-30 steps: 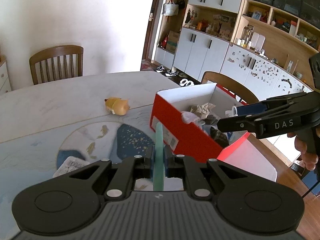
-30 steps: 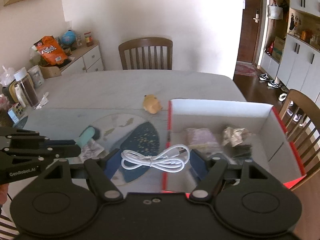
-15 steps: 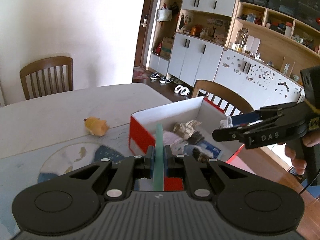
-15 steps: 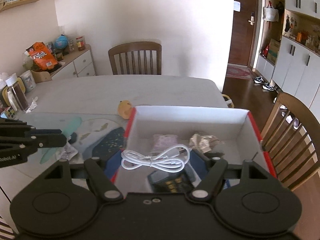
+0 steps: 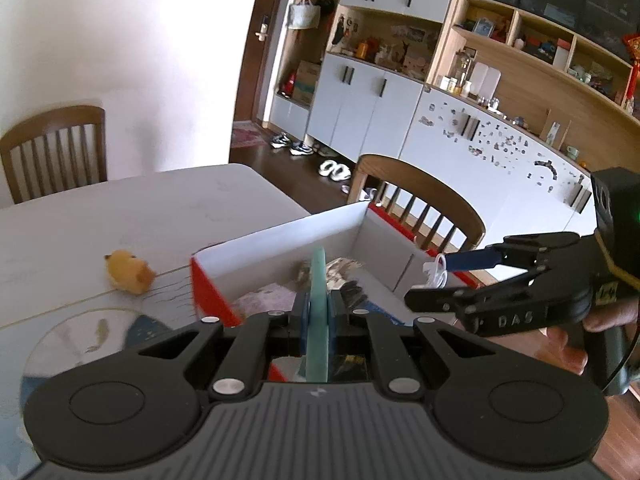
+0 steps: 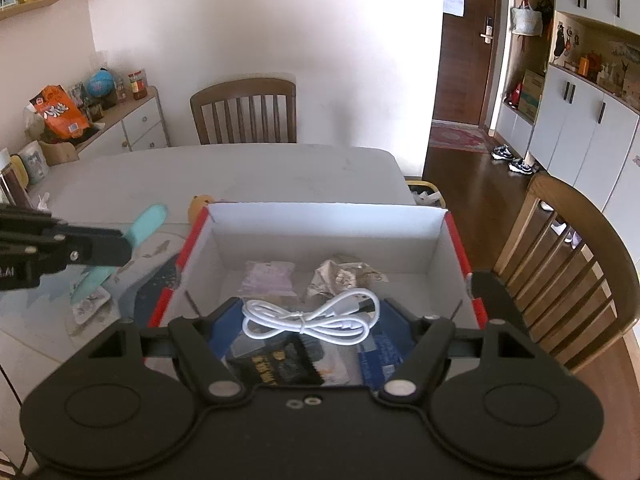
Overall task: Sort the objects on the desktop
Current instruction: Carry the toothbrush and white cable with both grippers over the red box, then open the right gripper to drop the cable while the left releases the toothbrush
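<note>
up close, the left gripper [image 5: 318,312] has its jaws pinched tight on a flat teal object [image 5: 319,300] held edge-on, its upper end standing over the near wall of the red box [image 5: 208,292]. only the right wrist view shows that object broadside [image 6: 140,232], a long rounded strip slanting past the left gripper [image 6: 116,250] above the placemat [image 6: 148,292], left of the box [image 6: 456,236]. the right gripper [image 6: 310,320] stands partly open with a coiled white cable [image 6: 312,318] spanning between its fingers, over the box's inside; the left wrist view catches just a white loop of it [image 5: 436,274] at the right gripper [image 5: 432,280] tips, and a hand [image 5: 592,328] on the handle. inside the box lie a dark packet [image 6: 276,364], a pink pouch [image 6: 270,278] and crumpled paper [image 6: 340,274]. beyond, a yellow plush toy [image 5: 130,272] sits on the table [image 5: 120,208], just left of the box. 2 wooden chairs appear, 1 [image 6: 244,110] at the far side, 1 [image 6: 568,264] to the right.
</note>
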{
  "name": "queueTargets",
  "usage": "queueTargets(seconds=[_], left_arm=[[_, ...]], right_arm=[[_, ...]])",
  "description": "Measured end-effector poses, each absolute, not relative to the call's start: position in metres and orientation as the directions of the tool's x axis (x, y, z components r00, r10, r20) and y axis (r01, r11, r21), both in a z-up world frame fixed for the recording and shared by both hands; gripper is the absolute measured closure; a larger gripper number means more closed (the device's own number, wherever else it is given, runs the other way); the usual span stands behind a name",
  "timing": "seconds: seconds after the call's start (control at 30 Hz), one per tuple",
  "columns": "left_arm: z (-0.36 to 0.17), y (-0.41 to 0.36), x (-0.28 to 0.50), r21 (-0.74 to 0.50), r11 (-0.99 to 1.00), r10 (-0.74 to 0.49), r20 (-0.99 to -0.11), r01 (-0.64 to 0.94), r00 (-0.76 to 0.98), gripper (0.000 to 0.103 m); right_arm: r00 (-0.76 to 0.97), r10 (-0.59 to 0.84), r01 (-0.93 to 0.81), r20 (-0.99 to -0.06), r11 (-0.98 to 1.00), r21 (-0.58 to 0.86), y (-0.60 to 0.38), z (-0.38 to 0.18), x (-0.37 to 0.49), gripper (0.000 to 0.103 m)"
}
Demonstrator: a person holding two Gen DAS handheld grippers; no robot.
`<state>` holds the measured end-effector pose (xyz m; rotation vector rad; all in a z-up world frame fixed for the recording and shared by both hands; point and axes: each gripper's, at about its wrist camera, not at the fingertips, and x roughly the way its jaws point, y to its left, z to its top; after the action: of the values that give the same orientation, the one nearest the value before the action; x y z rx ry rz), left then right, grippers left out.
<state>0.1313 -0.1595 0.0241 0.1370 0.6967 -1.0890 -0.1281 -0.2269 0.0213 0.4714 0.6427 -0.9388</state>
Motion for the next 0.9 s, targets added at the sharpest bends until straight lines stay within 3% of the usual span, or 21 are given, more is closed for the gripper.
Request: queueTargets(seconds=[0.47, 0.9], left_arm=[[-0.008, -0.226, 0.161, -0.321, 0.454, -0.728, -0.672, 0.831, 0.138, 0.095], [-0.045, -0.267, 0.166, -0.237, 0.450, -0.628, -0.769, 0.861, 0.117, 0.095]], right_arm=[[0.411, -0.537, 0.834, -0.737, 0.548, 0.066, -0.261, -0.009, -0.135, 0.029], [0.377, -0.445, 0.800, -0.812, 0.599, 0.042, -0.289, -0.040, -0.126, 0.029]])
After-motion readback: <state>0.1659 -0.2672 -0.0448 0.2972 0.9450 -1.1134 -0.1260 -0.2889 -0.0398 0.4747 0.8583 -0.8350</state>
